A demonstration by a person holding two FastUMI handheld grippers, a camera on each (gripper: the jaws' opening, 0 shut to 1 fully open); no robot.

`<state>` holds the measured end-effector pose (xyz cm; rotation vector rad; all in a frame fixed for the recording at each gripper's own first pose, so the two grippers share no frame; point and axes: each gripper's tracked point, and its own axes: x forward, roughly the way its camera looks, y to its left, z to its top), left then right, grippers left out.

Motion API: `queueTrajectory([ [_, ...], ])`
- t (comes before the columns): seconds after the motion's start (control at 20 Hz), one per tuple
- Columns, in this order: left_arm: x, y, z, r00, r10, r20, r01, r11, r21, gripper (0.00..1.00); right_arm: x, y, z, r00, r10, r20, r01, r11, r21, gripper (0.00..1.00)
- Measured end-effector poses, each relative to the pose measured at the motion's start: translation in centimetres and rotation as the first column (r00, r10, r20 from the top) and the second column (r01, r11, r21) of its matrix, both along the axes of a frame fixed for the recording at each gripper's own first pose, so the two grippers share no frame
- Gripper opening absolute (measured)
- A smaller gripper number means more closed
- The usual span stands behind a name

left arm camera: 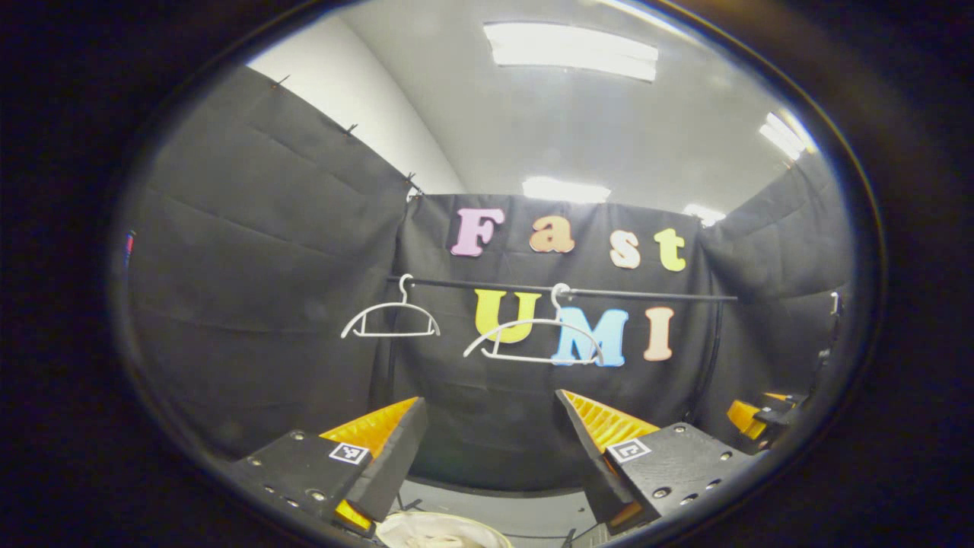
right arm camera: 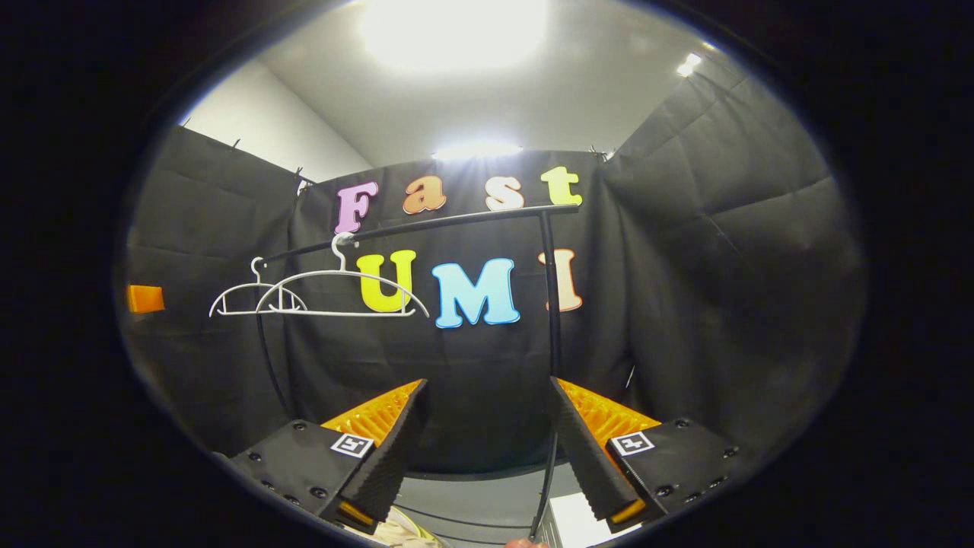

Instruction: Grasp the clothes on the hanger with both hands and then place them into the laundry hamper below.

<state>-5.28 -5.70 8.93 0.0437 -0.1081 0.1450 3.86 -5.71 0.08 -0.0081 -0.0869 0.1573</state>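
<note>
In the left gripper view, the left gripper (left arm camera: pixel 487 449) is spread wide with nothing between its fingers, raised toward the black rail (left arm camera: pixel 563 290) that crosses the back wall. Two white hangers hang from the rail, both bare: one to the left (left arm camera: pixel 390 318) and a nearer one (left arm camera: pixel 534 339) toward the middle. Below the fingers, at the bottom edge, sits the rim of the laundry hamper (left arm camera: pixel 445 530), with pale cloth bunched inside it; the clothes (left arm camera: pixel 426 540) lie there. At the far right edge part of the right gripper (left arm camera: pixel 761 417) shows.

In the right gripper view, the right gripper (right arm camera: pixel 487 445) is likewise released and empty. The rail (right arm camera: pixel 426 224) runs to an upright post (right arm camera: pixel 549 304), and both bare hangers (right arm camera: pixel 342 293) hang left of it. A bit of pale cloth (right arm camera: pixel 399 533) shows at the bottom edge.
</note>
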Motion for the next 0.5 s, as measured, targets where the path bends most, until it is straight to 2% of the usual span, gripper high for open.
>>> queueTrajectory([
  [0.1, -0.4, 0.4, -0.9, 0.999, 0.023, -0.028, -0.022, 0.999, 0.029, 0.98, 0.0, 0.5, -0.6, 1.000, -0.011, -0.017, 0.011, 1.000, 0.005, 0.97],
  [0.3, -0.2, 0.6, -2.7, 0.997, -0.010, -0.077, 0.013, 0.999, 0.050, 0.98, 1.6, 2.7, -1.2, 0.997, -0.022, -0.070, 0.023, 1.000, 0.009, 0.98],
  [0.5, 0.4, 2.1, -3.3, 0.994, -0.044, -0.101, 0.049, 0.998, 0.050, 0.99, 1.3, 4.9, -0.7, 0.998, -0.035, -0.053, 0.036, 0.999, 0.011, 0.98],
])
